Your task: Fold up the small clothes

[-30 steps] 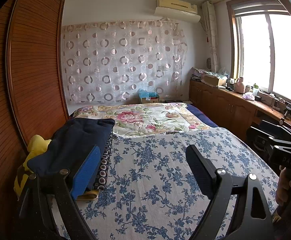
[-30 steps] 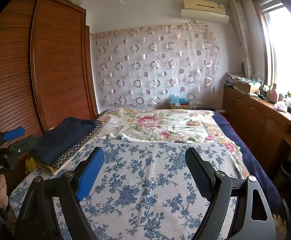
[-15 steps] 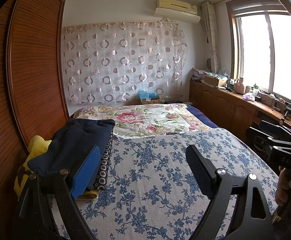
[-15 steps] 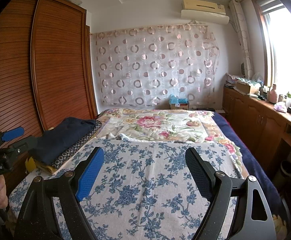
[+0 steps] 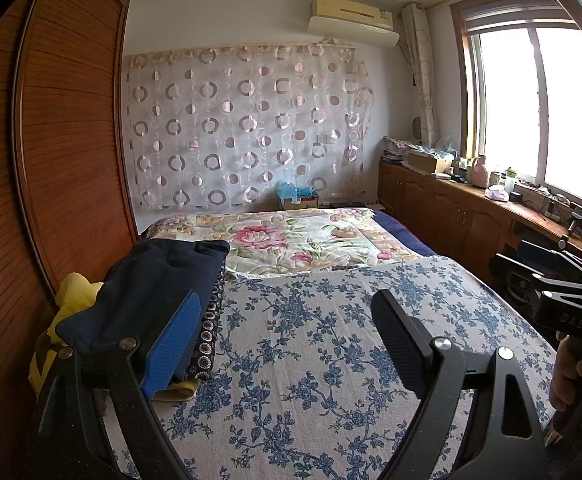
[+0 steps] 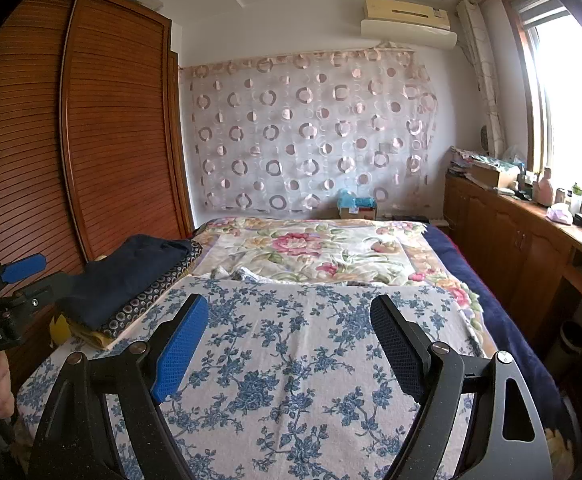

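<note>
The folded clothes are stacked on the bed, left of both released, empty hand-held grippers.

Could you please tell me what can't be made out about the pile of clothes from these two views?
- Left wrist view: the left gripper's blue finger covers the near end of the navy garment.
- Both views: the yellow garment is mostly buried underneath; its shape is unclear.
- Right wrist view: the patterned piece shows only its edge.
</note>
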{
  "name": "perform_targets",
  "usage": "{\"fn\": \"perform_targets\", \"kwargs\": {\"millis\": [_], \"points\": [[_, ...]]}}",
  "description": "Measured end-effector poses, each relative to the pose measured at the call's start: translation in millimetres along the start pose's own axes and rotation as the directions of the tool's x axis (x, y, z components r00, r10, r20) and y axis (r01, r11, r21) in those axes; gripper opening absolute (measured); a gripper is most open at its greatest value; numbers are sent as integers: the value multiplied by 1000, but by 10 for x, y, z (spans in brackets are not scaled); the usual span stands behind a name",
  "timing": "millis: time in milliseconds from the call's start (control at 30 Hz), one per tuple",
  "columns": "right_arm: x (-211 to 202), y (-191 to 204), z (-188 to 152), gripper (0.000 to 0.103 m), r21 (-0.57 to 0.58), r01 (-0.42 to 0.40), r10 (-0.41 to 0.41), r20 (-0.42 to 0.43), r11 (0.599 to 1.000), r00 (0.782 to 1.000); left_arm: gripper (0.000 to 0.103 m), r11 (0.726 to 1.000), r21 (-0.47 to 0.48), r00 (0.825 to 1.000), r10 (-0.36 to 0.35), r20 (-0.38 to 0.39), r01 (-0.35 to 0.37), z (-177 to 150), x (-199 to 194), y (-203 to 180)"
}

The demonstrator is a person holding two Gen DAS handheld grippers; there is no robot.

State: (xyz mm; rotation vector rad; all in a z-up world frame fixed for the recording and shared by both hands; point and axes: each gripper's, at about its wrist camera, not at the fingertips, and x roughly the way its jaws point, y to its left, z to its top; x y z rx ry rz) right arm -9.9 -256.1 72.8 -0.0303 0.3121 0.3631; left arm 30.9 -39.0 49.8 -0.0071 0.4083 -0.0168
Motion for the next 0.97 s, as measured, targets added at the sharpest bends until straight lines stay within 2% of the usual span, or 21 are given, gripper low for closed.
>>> {"fn": "perform_targets", "kwargs": {"millis": [967], "points": [[21, -25, -16, 85, 0, -1, 1, 3, 1000, 1000, 88, 1000, 0, 1000, -1, 2, 1, -27, 4, -7]]}}
